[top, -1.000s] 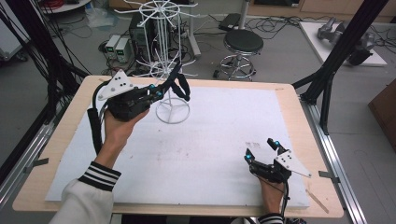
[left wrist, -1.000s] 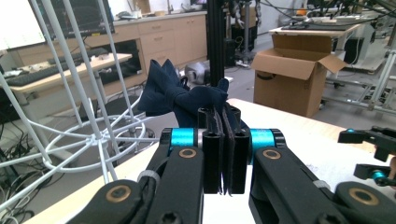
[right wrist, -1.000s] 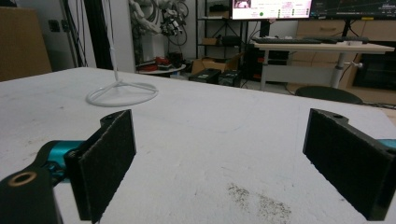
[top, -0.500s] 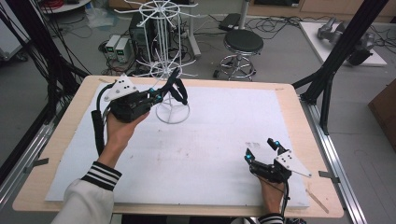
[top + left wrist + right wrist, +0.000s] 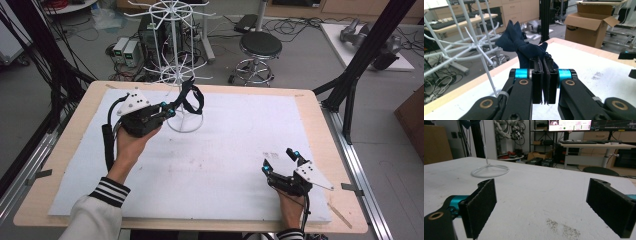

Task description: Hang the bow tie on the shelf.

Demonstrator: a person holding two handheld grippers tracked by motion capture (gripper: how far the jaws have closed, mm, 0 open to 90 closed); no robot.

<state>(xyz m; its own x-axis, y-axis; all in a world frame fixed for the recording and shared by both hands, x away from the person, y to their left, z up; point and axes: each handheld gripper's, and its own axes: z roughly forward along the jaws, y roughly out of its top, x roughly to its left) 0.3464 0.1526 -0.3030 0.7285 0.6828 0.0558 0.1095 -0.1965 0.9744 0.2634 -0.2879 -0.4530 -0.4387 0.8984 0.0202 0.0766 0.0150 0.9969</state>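
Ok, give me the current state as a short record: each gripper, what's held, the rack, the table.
left gripper: shut on the dark cloth, beside the rack's lower arms
dark cloth: dark blue, bunched, hanging from the jaws above the rack's base ring
right gripper: open, nothing between the jaws, low over the near right of the table
wire rack: white, upright at the far side of the table, round base ring on the sheet
table: wooden, covered by a white sheet with a few dark specks
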